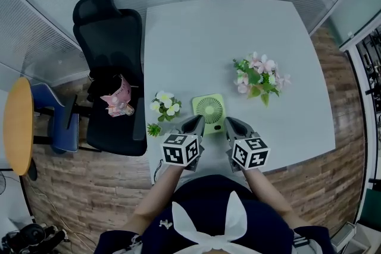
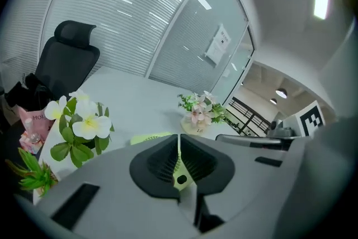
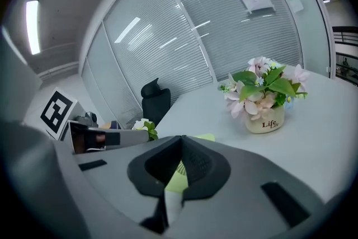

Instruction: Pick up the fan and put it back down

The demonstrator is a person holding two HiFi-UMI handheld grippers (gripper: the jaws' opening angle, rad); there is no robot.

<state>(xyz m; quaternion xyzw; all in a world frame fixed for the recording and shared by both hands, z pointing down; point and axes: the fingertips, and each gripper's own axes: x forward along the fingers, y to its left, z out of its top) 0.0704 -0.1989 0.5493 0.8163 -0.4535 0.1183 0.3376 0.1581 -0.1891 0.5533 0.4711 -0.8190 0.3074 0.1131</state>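
Observation:
The light green fan (image 1: 209, 111) lies flat on the white table (image 1: 226, 38) near its front edge, grille facing up. My left gripper (image 1: 196, 122) is just at the fan's left front corner and my right gripper (image 1: 231, 124) at its right front corner. Both are shut with nothing between the jaws. In the left gripper view the shut jaws (image 2: 178, 137) hide most of the fan (image 2: 147, 137); a green strip shows beyond them. In the right gripper view the gripper (image 3: 180, 140) is shut too, with the fan (image 3: 178, 181) showing below through the gap.
A pot of pink flowers (image 1: 260, 77) stands right of the fan, a white-flowered plant (image 1: 165, 105) and a small green sprig (image 1: 154, 129) to its left. A black office chair (image 1: 110, 62) with a pink bag (image 1: 119, 98) sits left of the table.

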